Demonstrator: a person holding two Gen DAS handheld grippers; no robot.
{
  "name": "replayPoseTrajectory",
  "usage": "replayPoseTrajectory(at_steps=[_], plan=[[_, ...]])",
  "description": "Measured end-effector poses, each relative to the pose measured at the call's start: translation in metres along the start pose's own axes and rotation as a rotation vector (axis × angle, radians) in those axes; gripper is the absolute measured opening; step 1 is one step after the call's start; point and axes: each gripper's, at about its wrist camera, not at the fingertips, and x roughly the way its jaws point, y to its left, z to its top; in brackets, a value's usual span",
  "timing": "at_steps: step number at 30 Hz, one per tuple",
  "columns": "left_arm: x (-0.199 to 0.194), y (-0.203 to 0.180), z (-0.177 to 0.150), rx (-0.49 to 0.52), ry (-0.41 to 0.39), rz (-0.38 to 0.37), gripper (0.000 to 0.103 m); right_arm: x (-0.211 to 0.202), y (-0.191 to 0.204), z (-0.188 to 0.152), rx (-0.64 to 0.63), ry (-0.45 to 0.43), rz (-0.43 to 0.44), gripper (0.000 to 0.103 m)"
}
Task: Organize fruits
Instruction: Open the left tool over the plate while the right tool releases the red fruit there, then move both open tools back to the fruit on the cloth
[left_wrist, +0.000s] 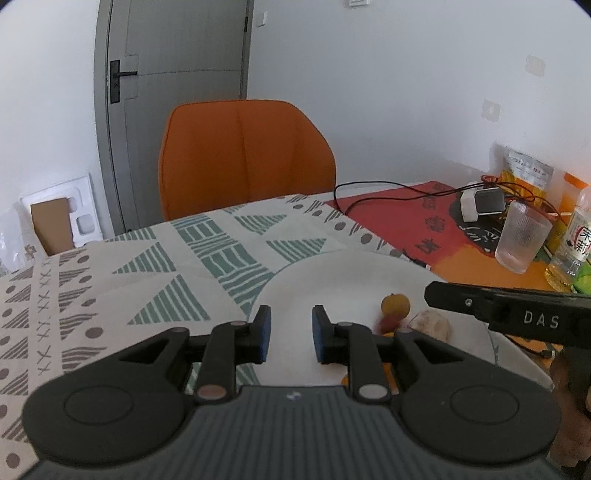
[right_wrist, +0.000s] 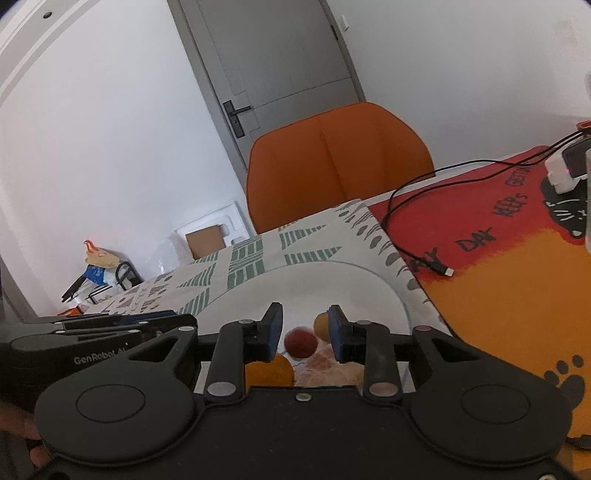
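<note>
Left wrist view: left gripper (left_wrist: 290, 334) hangs over the bare near-left part of the white plate (left_wrist: 332, 269), jaws narrowly parted, nothing between them. A small orange fruit (left_wrist: 395, 305), a red one (left_wrist: 386, 325) and a pale lumpy one (left_wrist: 432, 325) sit grouped on the plate's right side.

Right wrist view: right gripper (right_wrist: 304, 328), jaws slightly apart and empty, hovers above the red fruit (right_wrist: 301, 341). Fruits look gathered; sorting possibly remains. Plate's far half is free; cable (right_wrist: 417, 254) lies just beyond the rim.
</note>
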Motion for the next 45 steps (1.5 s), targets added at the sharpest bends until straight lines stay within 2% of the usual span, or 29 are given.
replayPoseTrajectory(at_steps=[5,8,10,12,15,19,23,28,30,32,38,45], plan=[[-0.008,0.004,0.002,0.005,-0.008,-0.004,0.025,-0.011,-0.002,0.001,0.024,-0.016,-0.036,0.03],[-0.017,0.007,0.002,0.0,-0.024,0.006,0.045,-0.018,0.0,-0.001,0.033,-0.023,-0.049,0.034],[-0.025,0.009,0.002,0.0,-0.043,0.01,0.063,-0.023,0.003,-0.003,0.035,-0.028,-0.057,0.04],[-0.035,0.011,0.001,0.005,-0.062,0.015,0.072,-0.028,0.007,-0.005,0.036,-0.033,-0.062,0.049],[-0.049,0.017,-0.002,0.0,-0.082,0.038,0.084,-0.034,0.012,-0.007,0.031,-0.04,-0.073,0.052],[-0.064,0.026,-0.007,-0.021,-0.086,0.07,0.087,-0.044,0.022,-0.01,0.025,-0.048,-0.079,0.058],[-0.08,0.037,-0.01,-0.04,-0.09,0.085,0.089,-0.055,0.034,-0.012,0.004,-0.064,-0.083,0.072],[-0.103,0.05,-0.013,-0.063,-0.111,0.116,0.09,-0.064,0.048,-0.012,-0.02,-0.068,-0.072,0.083],[-0.113,0.057,-0.013,-0.068,-0.115,0.125,0.091,-0.066,0.055,-0.01,-0.028,-0.067,-0.056,0.092],[-0.122,0.064,-0.013,-0.078,-0.116,0.15,0.091,-0.067,0.062,-0.009,-0.032,-0.066,-0.042,0.095],[-0.145,0.092,-0.018,-0.162,-0.124,0.202,0.094,-0.067,0.078,-0.006,-0.049,-0.052,-0.01,0.103],[-0.16,0.115,-0.027,-0.23,-0.127,0.254,0.094,-0.066,0.084,-0.004,-0.038,-0.052,0.011,0.103]])
